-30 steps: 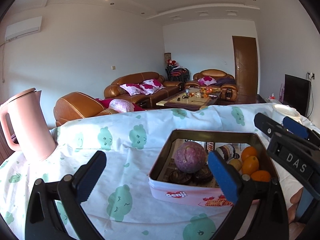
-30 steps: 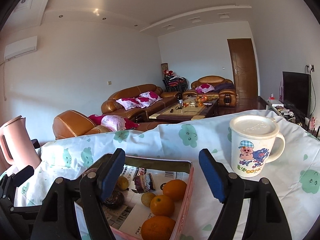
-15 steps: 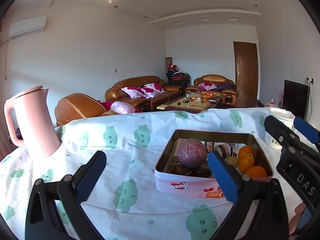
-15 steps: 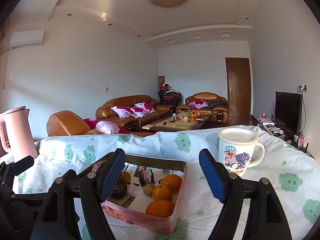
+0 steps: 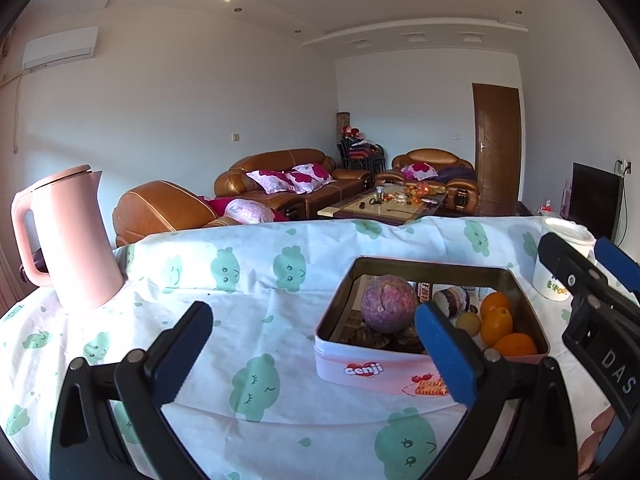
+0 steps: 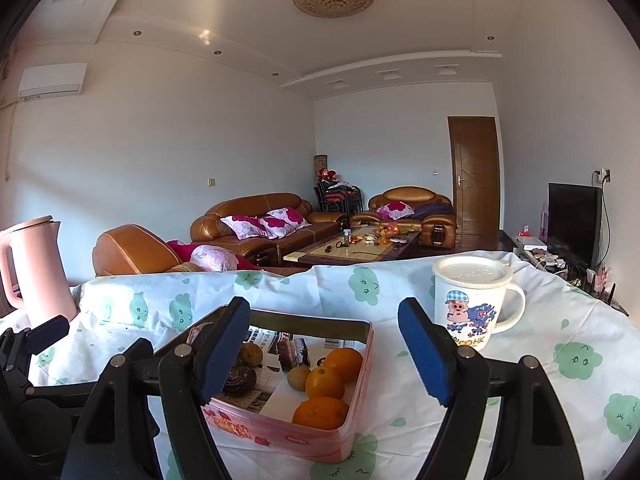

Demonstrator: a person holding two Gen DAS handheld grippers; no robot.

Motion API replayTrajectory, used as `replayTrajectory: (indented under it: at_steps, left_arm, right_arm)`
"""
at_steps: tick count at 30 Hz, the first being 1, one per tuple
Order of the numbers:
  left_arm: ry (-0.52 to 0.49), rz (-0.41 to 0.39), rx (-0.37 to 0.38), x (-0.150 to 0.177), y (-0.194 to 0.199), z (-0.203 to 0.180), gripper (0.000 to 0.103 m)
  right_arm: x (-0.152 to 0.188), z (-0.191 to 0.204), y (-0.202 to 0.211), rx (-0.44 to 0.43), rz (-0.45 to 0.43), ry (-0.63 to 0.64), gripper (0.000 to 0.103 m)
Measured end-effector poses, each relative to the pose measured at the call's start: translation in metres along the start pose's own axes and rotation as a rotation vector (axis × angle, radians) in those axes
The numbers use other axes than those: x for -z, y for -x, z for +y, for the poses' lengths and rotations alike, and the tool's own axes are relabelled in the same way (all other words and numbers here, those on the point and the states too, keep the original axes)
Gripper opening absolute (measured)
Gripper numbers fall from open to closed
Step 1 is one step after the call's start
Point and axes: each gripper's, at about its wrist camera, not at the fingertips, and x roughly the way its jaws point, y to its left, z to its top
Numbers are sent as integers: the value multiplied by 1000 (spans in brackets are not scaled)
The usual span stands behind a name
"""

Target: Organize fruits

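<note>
Currently both grippers hover short of the pink tin, which sits on the tabletop under the cloud-print cloth. Fruit is all inside the tin: a purple round fruit perched on dark pieces at its left end, three oranges stacked along its right wall, a small yellowish fruit beside them.

My left gripper stands wide, nothing between the pads; in its view the tin lies lower right of centre, so only the right pad overlaps it. My right gripper also stands wide and empty. In its view the oranges sit in the gap between the pads, lower centre of the frame, directly ahead and below.

Judgement: the right hand is the better placed for the oranges; the left is nearer the purple fruit. The tin's long axis seems to run across both views, left to right. A forward, downward reach would have to clear the tin's near wall first.

Mug stands just right of the tin; pink kettle well apart, far left.
</note>
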Motion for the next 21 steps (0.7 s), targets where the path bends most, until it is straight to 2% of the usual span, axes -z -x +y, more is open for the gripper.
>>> replayTrajectory:
  at_steps: [12, 21]
  left_arm:
    - [0, 0, -2, 0, 0, 1, 103]
    - [9, 32, -9, 2, -5, 4, 103]
  right_arm:
    - [0, 0, 0, -1, 1, 1, 78]
    - [0, 1, 1, 3, 7, 0, 78]
